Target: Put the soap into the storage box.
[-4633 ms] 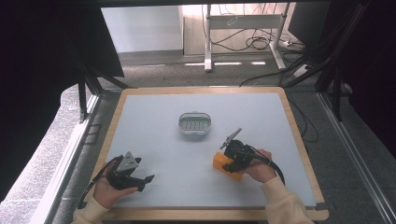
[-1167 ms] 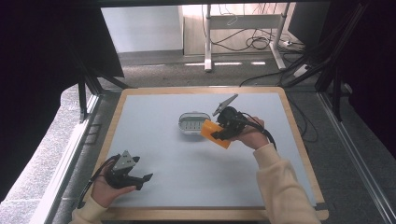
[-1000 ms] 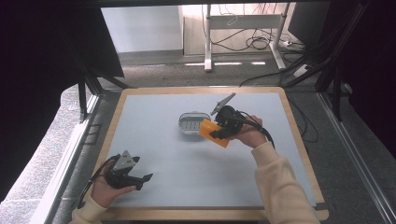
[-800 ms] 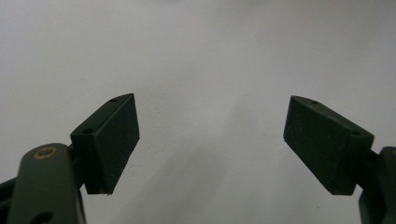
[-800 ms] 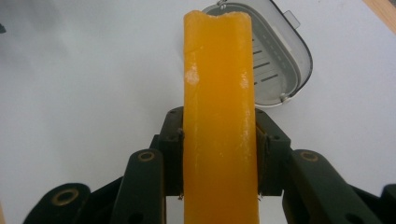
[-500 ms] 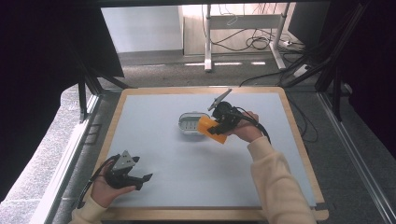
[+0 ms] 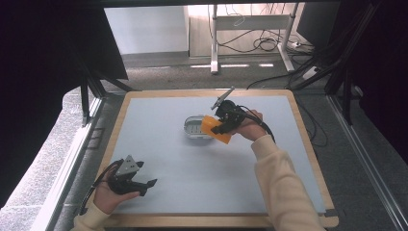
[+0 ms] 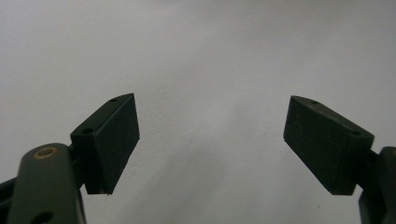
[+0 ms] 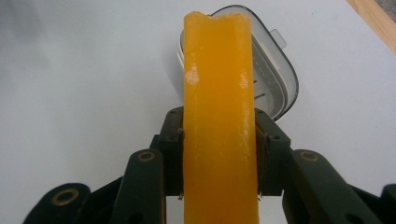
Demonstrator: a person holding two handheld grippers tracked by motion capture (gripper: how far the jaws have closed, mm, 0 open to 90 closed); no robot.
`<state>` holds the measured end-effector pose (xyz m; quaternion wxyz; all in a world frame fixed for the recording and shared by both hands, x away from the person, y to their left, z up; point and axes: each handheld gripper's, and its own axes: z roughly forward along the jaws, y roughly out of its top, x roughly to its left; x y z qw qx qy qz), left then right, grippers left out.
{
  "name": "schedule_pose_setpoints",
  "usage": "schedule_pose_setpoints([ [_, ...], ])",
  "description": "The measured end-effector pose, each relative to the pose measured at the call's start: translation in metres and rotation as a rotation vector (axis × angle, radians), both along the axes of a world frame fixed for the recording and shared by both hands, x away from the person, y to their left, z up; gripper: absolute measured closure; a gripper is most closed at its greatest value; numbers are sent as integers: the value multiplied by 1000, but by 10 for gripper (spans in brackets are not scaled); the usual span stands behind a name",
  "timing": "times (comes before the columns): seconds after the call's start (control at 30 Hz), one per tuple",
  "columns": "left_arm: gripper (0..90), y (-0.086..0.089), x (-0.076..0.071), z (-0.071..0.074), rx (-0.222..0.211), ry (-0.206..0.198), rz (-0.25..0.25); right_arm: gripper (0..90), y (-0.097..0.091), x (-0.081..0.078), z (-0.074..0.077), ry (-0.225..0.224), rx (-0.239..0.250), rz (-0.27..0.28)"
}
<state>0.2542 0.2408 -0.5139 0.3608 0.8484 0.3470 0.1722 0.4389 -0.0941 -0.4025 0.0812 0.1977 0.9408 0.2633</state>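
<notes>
The right gripper is clamping an orange bar between its jaws, hovering it at the frame's centre, over the right edge of a small clear dish. Wide bare table is stretching to the dish's left and below it. The left gripper, jaws spread wide with nothing between them, is sitting near the lower-left table edge.

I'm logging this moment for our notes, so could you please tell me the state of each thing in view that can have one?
Right tool: shut on the orange bar, held over the dish.
Orange bar: gripped by its sides, lifted off the table.
Dish: lying on the mat, open at the top, ribbed inside.
Left tool: open, holding nothing, near the table's front left corner.
</notes>
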Motion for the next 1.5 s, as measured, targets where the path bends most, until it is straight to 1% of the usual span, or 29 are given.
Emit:
schedule_pose_setpoints([
  [0.33, 183, 0, 0, 0, 0, -1, -2, 617, 6, 9, 2, -10, -2, 7],
  [0.47, 183, 1, 0, 0, -1, -3, -2, 618, 9, 15, 1, -3, -4, 14],
  [0.53, 183, 1, 0, 0, -2, -3, -1, 617, 12, 18, 1, 9, 0, 13],
  [0.73, 185, 1, 0, 1, 1, -1, -3, 617, 19, 24, 0, 10, -11, 11],
  [0.8, 185, 1, 0, 1, -3, -1, -1, 617, 21, 26, -1, 3, -16, 23],
  [0.93, 185, 1, 0, 1, -3, -1, 0, 617, 24, 28, -2, 5, -18, 27],
  [1.03, 184, 1, 0, 1, -3, -2, 2, 618, 29, 30, -3, 4, -30, 38],
  [1.23, 184, 0, 1, 0, -1, -1, 2, 617, 35, 36, -4, 0, -28, 62],
  [1.5, 184, 1, 0, 1, -4, -3, 1, 618, 40, 45, -8, 3, -30, 73],
])
